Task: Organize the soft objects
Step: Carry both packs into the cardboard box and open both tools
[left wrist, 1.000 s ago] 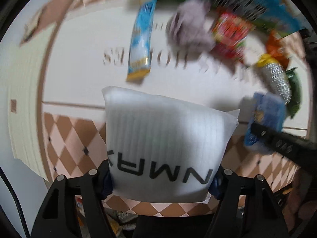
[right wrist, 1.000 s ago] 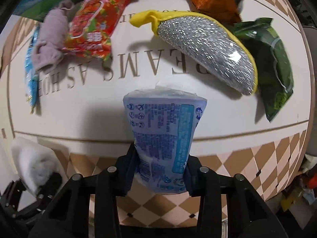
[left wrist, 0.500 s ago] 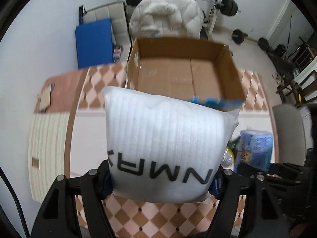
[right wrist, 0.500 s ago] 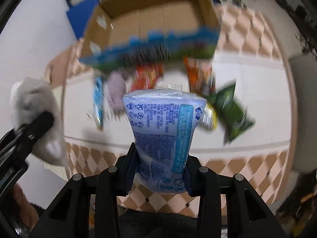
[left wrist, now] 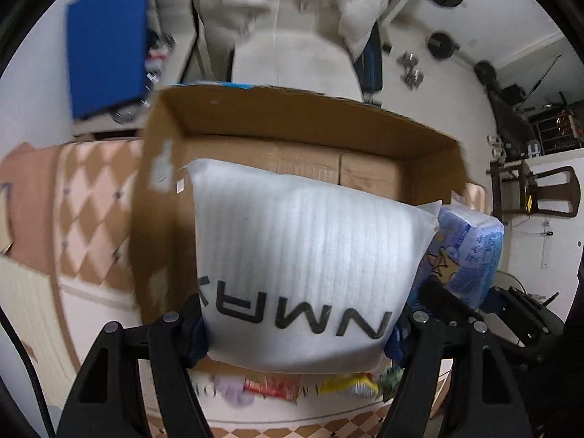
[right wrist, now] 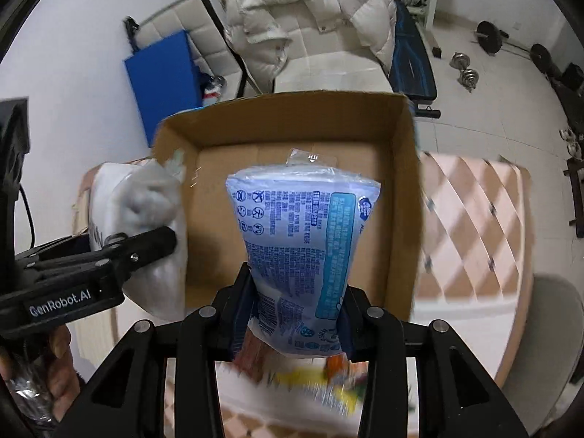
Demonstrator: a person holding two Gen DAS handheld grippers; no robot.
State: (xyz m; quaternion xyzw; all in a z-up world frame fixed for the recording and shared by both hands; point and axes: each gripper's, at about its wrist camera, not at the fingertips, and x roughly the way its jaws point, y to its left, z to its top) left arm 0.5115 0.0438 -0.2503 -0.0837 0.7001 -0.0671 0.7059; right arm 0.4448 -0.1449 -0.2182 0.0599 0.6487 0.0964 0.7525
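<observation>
Ahead of both tools gapes the cardboard box: the left tool clenches a white foam pouch, the right tool a blue tissue pack, and letting go early could catch the near wall, spilling either onto the counter.

Plain white walls enclose a room with a pale tiled floor. A cream padded bench stands against the wall, and a puffy white down jacket is heaped on it. A flat blue mat leans upright beside the bench. Black barbell plates and small chrome dumbbells lie on the tiles near a black weight bench. A dark wooden chair stands at the right. A peach and white diamond-patterned surface spreads in the foreground. The light is even and soft.
</observation>
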